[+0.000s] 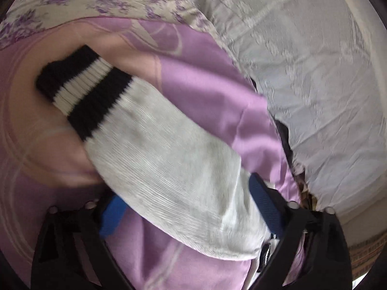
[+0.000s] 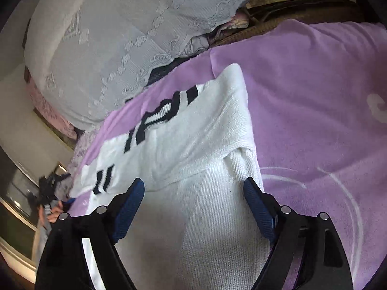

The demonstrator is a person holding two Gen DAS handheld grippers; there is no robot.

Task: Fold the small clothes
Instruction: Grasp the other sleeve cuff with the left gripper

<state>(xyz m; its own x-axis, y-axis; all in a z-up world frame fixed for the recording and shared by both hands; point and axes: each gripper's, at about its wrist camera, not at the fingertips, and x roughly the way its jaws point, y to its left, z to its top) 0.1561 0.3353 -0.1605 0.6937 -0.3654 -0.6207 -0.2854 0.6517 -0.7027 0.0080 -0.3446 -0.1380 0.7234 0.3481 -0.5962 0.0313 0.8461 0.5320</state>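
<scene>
A small white knit sweater with black-and-white striped trim lies on a purple blanket. In the left wrist view its sleeve (image 1: 154, 145) runs from the striped cuff (image 1: 82, 89) at upper left down between the blue pads of my left gripper (image 1: 186, 200), which is open; the sleeve lies over the left pad (image 1: 112, 213). In the right wrist view the sweater body (image 2: 193, 164) lies partly folded, with the striped collar (image 2: 159, 116) at its far side. My right gripper (image 2: 193, 193) is open just above the white knit, empty.
The purple blanket (image 2: 314, 111) covers the bed. A white embossed pillow or quilt (image 2: 116, 43) lies at the far side, beside a purple floral cloth (image 1: 96, 0). A dark wooden headboard (image 2: 302, 2) shows at top right. The left gripper (image 2: 48, 188) shows at the bed's left edge.
</scene>
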